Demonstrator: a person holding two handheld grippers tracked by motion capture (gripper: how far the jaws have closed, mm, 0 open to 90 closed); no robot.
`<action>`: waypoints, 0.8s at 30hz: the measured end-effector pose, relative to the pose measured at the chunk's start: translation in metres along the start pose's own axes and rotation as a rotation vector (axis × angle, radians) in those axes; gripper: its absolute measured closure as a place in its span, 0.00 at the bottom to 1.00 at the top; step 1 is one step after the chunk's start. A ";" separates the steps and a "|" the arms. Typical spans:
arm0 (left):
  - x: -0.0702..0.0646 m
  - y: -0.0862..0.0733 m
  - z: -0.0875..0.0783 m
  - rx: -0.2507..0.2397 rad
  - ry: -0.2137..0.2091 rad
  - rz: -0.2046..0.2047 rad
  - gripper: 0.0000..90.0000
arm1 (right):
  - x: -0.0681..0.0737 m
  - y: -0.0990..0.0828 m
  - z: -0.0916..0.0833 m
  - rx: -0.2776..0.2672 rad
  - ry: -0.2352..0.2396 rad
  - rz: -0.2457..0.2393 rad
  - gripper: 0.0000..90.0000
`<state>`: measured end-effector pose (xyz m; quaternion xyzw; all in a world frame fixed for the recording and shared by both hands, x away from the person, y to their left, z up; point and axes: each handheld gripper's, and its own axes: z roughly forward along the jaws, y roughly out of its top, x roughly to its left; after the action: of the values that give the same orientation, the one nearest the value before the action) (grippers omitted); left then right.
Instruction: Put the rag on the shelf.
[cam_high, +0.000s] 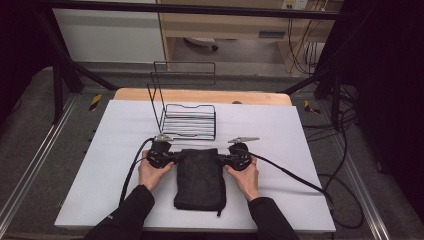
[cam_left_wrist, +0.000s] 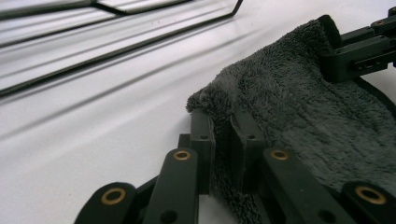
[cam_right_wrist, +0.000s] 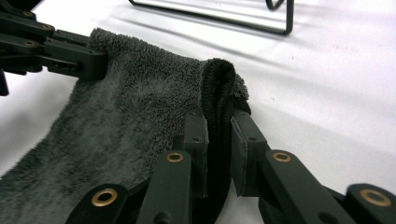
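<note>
A dark grey folded towel (cam_high: 200, 177) lies on the white sheet (cam_high: 280, 135), its long side running toward me. My left gripper (cam_high: 176, 156) is shut on the towel's far left corner. In the left gripper view the pile of the towel (cam_left_wrist: 303, 116) is pinched between the left gripper's (cam_left_wrist: 222, 126) pads. My right gripper (cam_high: 220, 157) is shut on the far right corner. In the right gripper view the towel's (cam_right_wrist: 130, 107) thick hemmed edge stands up between the right gripper's (cam_right_wrist: 219, 121) pads. Both hands rest low on the table.
A black wire rack (cam_high: 187, 120) with a tall back frame stands just beyond the towel, close to both grippers. Cables trail from the grippers toward the front left and right. A wooden table edge (cam_high: 200, 95) lies behind the sheet.
</note>
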<state>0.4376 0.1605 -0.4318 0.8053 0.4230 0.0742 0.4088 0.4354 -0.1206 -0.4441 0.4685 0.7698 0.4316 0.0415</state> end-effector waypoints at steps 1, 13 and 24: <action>-0.001 0.001 -0.001 -0.005 -0.003 0.001 0.90 | 0.000 0.001 -0.002 -0.001 0.003 0.001 0.88; -0.008 0.006 -0.016 -0.053 0.004 0.030 0.90 | 0.008 0.005 -0.016 -0.052 0.026 -0.013 0.88; -0.014 0.012 -0.031 -0.103 0.019 0.059 0.90 | 0.019 0.013 -0.030 -0.107 0.024 -0.070 0.88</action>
<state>0.4214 0.1653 -0.3997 0.7946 0.3985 0.1157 0.4432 0.4195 -0.1222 -0.4101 0.4331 0.7621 0.4757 0.0724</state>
